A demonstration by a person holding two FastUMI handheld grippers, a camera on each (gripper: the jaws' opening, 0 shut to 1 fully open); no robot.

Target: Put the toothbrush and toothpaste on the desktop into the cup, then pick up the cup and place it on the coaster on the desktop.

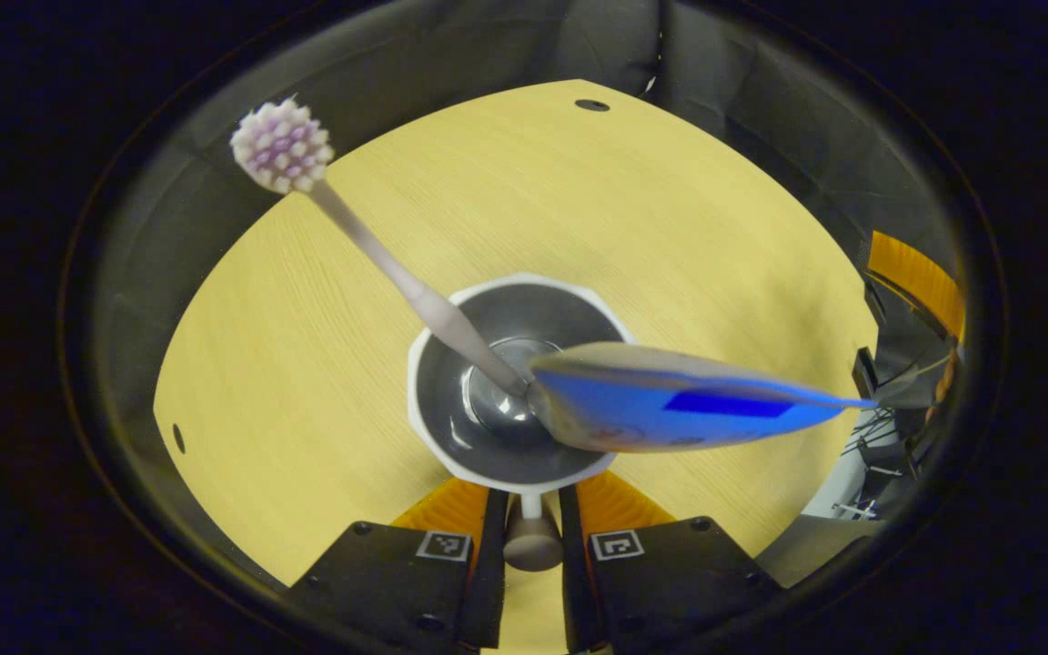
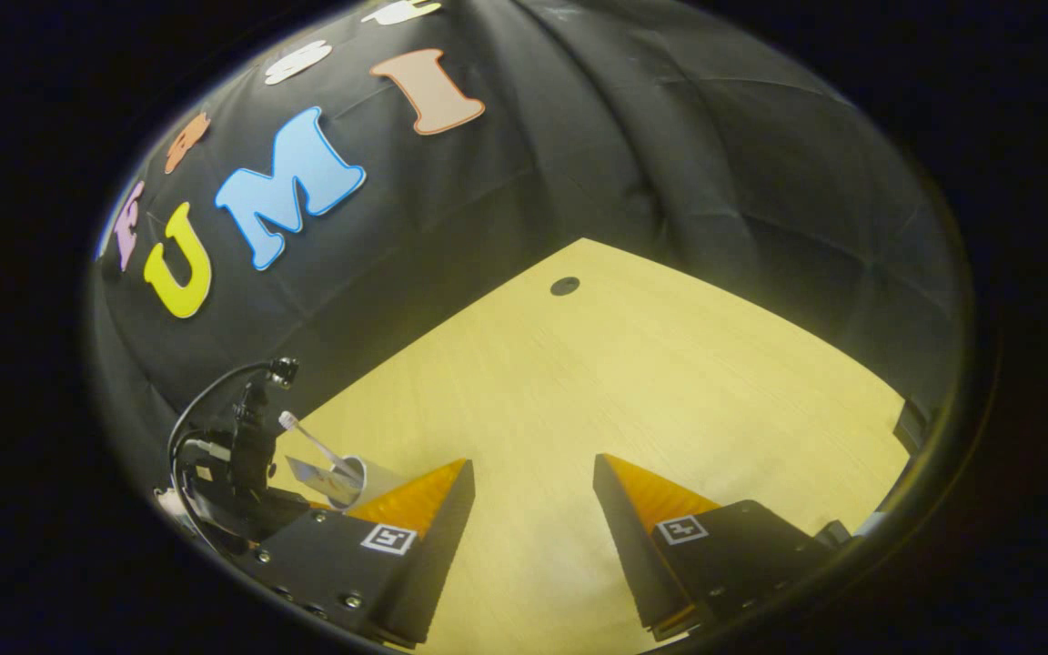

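In the left gripper view the toothpaste point(image 1: 679, 409) covers the cup's point(image 1: 451, 382) rim on its far right side and the toothbrush's point(image 1: 378, 255) lower end. In the right gripper view the cup point(image 2: 356, 482) is small; its base hides behind the right gripper's point(image 2: 529, 509) left finger, the toothbrush point(image 2: 310, 441) too small to detail

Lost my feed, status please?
Left gripper shut on cup handle. Toothbrush, toothpaste inside. Right gripper open, empty.
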